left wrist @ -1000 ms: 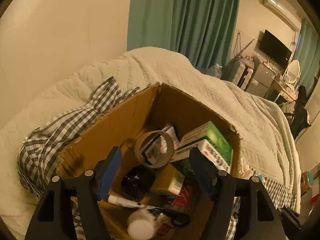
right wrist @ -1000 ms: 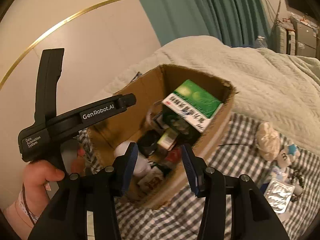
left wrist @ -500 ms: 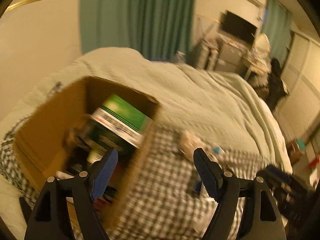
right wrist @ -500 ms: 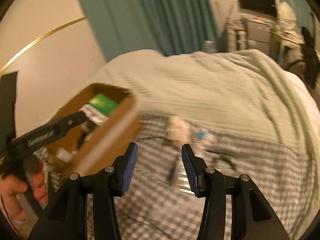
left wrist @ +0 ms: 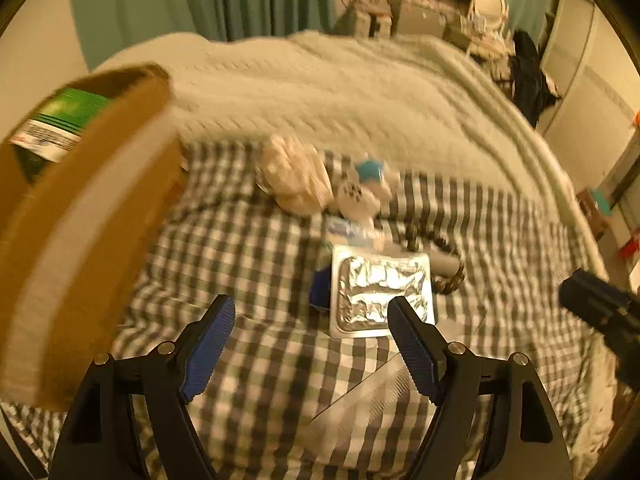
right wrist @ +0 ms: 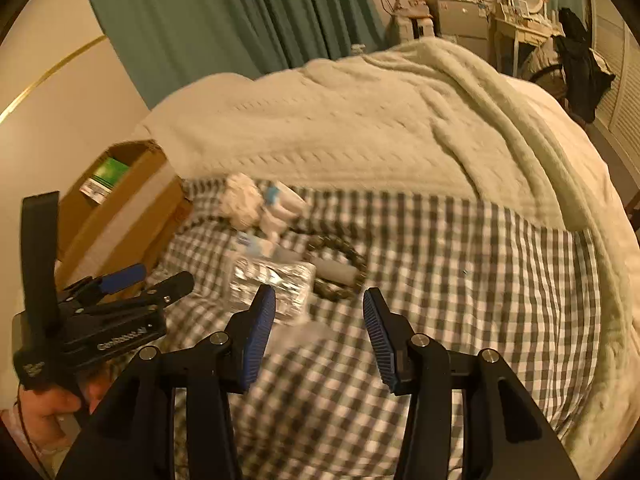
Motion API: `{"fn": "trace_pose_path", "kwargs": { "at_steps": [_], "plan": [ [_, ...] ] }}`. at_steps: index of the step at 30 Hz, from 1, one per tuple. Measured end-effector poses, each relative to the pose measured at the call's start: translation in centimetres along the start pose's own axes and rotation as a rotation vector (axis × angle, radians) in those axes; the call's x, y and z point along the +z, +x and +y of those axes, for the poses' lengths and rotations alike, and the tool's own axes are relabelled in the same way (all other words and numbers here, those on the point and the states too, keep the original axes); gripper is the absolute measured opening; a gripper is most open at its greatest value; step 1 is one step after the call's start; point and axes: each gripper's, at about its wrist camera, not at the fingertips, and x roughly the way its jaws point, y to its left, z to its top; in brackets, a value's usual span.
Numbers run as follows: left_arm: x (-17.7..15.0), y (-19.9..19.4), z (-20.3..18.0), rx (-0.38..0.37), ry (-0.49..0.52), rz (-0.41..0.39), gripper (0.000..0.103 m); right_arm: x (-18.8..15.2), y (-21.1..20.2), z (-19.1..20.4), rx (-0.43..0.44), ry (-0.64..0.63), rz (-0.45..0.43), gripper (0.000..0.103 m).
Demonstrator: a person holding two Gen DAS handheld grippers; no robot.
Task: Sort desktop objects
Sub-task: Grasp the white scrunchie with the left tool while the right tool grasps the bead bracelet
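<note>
While I am swinging both tools over the checked sheet (left wrist: 256, 360), I am looking for the next piece to sort, and the foil blister pack (left wrist: 382, 294) is lying straight ahead of my left gripper (left wrist: 310, 346), just beyond its tips and a little toward its right-hand pad. My left gripper is standing spread with nothing between its pads (its jaws have just been opening wider). My right gripper (right wrist: 318, 334) is standing part open and empty too, with the same foil pack (right wrist: 272, 284) lying ahead of it and off toward its left pad. I am judging the left hand the nearer one to the pack. Its long axis is running away from me in the left view, roughly along the line that gripper is pointing, so I am reckoning on closing across its short sides. Counting what is waiting: one foil pack, one crumpled pale wad (left wrist: 296, 176), one small white and blue item (left wrist: 362, 188) touching it, one grey tube (left wrist: 442, 262), one dark beaded loop (right wrist: 340, 264) around that tube, and one cardboard box (left wrist: 80, 216) off to the left, already holding one green carton (left wrist: 60, 120).
</note>
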Motion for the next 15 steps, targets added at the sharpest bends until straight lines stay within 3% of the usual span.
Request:
{"fn": "trace_pose_path", "kwargs": {
  "at_steps": [6, 11, 15],
  "plan": [
    [1.4, 3.7, 0.0, 0.005, -0.021, 0.033, 0.081, -0.3, 2.7, -2.9, -0.026, 0.009, 0.048, 0.042],
    [4.3, 5.2, 0.5, -0.027, -0.045, 0.009, 0.081, 0.5, 5.5, -4.0, -0.018, 0.010, 0.086, 0.038],
    [6.6, 6.6, 1.2, 0.011, -0.040, -0.014, 0.081, 1.9, 7.8, -4.1, -0.003, 0.005, 0.100, 0.037]
  ]
}}
